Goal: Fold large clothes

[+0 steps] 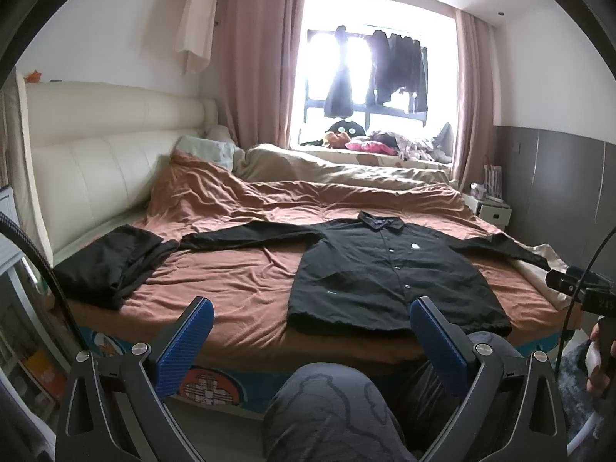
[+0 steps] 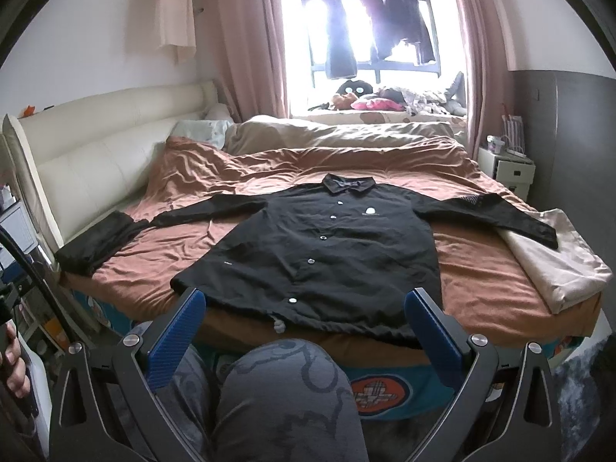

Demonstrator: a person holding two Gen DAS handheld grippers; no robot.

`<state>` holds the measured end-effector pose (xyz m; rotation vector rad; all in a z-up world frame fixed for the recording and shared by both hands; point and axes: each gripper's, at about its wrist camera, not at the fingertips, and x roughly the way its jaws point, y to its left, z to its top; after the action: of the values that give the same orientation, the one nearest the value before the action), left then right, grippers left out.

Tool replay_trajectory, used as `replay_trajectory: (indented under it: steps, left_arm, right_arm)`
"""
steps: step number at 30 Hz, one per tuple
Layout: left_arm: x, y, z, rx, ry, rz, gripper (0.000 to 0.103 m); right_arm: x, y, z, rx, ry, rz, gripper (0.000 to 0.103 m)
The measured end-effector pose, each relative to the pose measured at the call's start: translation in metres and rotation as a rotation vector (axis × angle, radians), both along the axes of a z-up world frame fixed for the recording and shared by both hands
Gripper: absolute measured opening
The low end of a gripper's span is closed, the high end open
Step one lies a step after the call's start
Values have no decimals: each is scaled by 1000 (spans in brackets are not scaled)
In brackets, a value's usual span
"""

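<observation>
Left gripper (image 1: 310,327): wide open, holding nothing
Right gripper (image 2: 304,317): wide open, holding nothing
Black jacket (image 2: 323,246): spread flat, sleeves out; folding not begun

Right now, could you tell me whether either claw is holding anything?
Nothing is held: the left claw and right claw are both open, short of the black shirt.

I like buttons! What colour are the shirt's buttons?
White, on the black collared shirt; clearest in the right wrist view.

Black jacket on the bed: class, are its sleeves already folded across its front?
No. The black jacket lies flat on the bed, buttoned, with both sleeves stretched straight out to its sides.
</observation>
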<state>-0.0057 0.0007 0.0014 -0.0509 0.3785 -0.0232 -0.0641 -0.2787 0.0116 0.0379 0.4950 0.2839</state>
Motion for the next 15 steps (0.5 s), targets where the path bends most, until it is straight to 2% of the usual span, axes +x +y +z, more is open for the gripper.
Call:
replay_trajectory:
  steps: [15]
  left_arm:
    - [-1,3,3,-4,-7,-1,102]
  right_arm:
    - [-3,4,2,1,-1,-7,103]
